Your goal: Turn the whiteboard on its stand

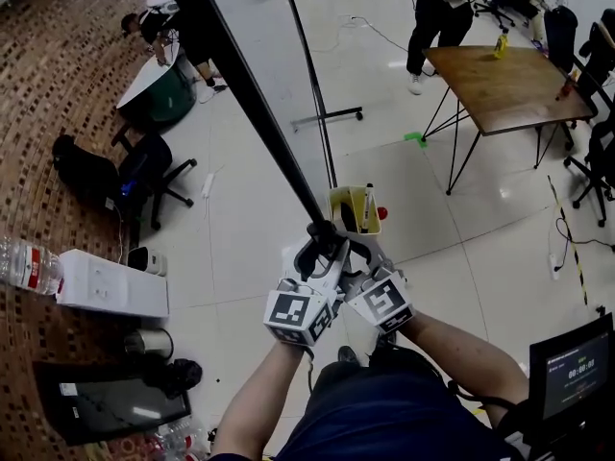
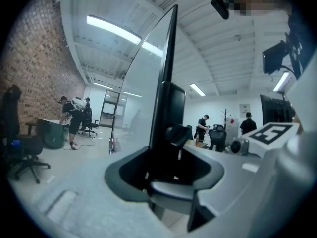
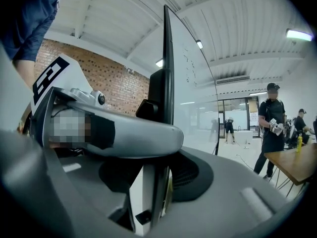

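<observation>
Clothing: dark blue short-sleeved top [image 1: 384, 421]. Hand tools: left gripper [image 1: 315, 250] and right gripper [image 1: 357, 250], with pale grey moulded shells and black jaw pads. Each carries a white marker cube [image 1: 298, 313] printed with black square patterns.

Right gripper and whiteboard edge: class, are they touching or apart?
Touching. The right gripper view shows the right gripper closed on the whiteboard, its dark edge pinched between the two jaws.

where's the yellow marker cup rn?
Head view, centre: the yellow marker cup sits against the right side of the whiteboard black edge, directly above the left gripper and right gripper that clamp that edge.
</observation>
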Demonstrator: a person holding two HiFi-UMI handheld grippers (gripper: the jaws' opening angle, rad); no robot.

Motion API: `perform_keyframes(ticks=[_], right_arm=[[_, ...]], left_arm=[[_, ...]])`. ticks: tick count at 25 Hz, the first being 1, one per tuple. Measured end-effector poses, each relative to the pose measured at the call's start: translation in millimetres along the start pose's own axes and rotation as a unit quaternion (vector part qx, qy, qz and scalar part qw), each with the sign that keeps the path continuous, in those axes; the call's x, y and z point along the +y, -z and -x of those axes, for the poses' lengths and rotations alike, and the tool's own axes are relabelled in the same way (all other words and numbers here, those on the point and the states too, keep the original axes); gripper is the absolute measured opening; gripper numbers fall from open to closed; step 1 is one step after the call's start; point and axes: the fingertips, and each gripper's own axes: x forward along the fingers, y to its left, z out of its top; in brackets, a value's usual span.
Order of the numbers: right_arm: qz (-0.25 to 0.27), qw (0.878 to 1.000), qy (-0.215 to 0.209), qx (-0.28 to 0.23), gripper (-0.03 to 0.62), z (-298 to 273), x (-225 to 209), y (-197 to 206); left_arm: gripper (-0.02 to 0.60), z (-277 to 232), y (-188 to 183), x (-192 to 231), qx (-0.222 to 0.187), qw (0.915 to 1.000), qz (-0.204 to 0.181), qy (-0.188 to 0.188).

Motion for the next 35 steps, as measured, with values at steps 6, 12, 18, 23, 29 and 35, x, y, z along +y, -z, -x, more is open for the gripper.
perform_keyframes(ticks=[6,12,18,23,29,35], right_arm=[[0.002,1.000,0.010,0.002,0.163,27,23,3],[0.007,1.000,0.020,0.005,0.164,51,49,2],[-0.005,1.000,0.030,-0.001,0.164,73,74,-18],[-0.005,0.999,0.032,0.008,0.164,100,97,17],[-0.007,1.000,0.020,-0.019,0.160,123,126,1],[-0.022,0.999,0.014,-0.028,0.158,147,160,5]], left_arm=[[0.202,28,7,-23,-0.017,0.9997,0.012,0.009],[0.203,58,9,-43,-0.038,0.9987,0.023,0.027],[0.204,86,12,-65,-0.025,0.9989,0.022,0.032],[0.204,112,21,-85,-0.017,0.9993,0.009,0.033],[0.206,141,27,-105,-0.013,0.9997,-0.014,0.016],[0.207,175,39,-123,-0.003,0.9996,-0.028,0.005]])
